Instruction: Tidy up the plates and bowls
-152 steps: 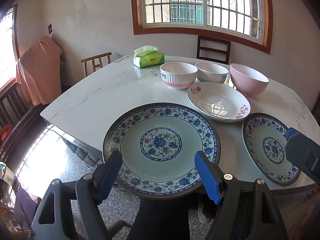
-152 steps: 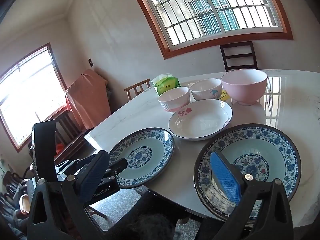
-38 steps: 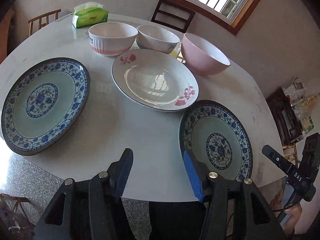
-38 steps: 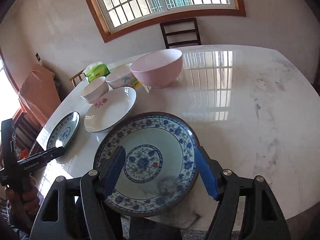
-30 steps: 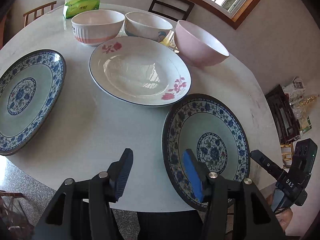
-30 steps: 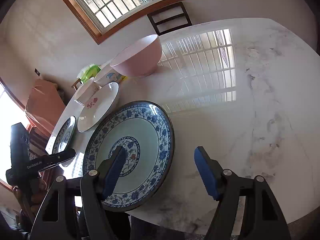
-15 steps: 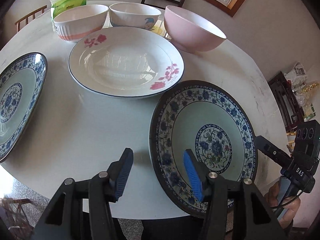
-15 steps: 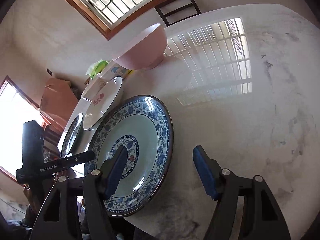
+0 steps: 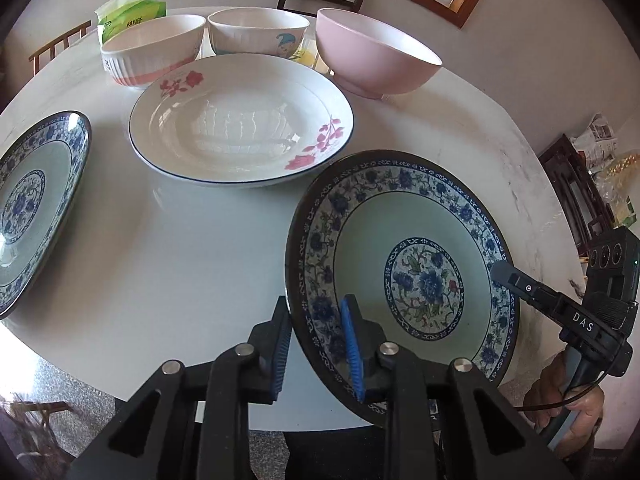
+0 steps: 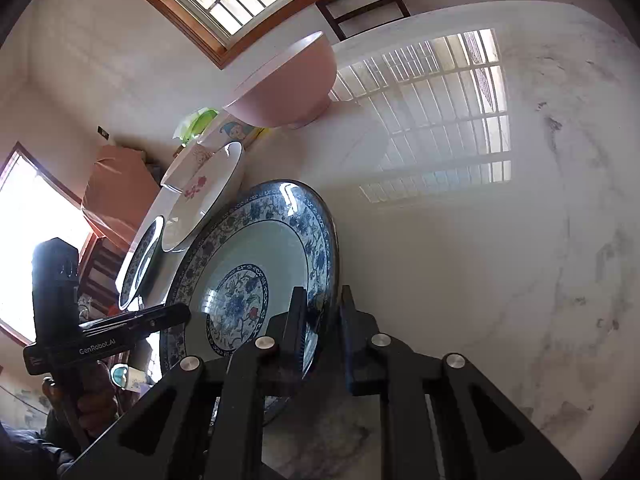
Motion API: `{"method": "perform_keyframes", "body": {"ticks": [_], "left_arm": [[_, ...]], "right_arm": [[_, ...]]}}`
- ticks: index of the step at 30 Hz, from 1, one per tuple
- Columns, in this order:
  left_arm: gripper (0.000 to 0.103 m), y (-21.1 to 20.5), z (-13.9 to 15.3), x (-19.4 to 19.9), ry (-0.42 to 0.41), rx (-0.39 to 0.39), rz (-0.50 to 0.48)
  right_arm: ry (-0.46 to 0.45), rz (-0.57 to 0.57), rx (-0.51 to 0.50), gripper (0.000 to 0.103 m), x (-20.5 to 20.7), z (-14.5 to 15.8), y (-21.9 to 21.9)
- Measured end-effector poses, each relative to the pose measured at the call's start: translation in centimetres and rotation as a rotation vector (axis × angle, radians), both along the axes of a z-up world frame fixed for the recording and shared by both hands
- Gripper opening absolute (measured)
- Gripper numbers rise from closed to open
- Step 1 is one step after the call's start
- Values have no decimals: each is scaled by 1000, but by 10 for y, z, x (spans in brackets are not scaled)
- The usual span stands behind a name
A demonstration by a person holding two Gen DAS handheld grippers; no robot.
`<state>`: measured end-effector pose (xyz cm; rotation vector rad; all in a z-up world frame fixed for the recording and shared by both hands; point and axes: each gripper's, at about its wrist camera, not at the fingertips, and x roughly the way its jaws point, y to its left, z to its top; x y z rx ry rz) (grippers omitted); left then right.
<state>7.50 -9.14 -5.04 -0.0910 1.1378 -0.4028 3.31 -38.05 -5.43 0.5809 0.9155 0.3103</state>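
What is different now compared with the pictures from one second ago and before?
Both grippers have just been closing on the near blue-patterned plate: the left gripper grips its left rim, the right gripper its right rim. A second ago both stood open at those rims. The white floral plate, the second blue plate, the three bowls and the tissue pack have not moved on the table.

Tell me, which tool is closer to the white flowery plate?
Left. The left tool, jaws just closing on the blue plate, sits toward the white plate; the right tool grips the opposite rim.
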Motion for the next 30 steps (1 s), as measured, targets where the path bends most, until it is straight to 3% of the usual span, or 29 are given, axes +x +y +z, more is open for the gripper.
{"method": "perform_keyframes", "body": {"ticks": [11,30], "left_arm": [[25,-9,3,-9,-45,8,-19],[25,21,24,-31,-113,15,12]], "right_arm": [[5,-44,41,13,-16,-2,1],[31,-9,85,13,-39,3,21]]}}
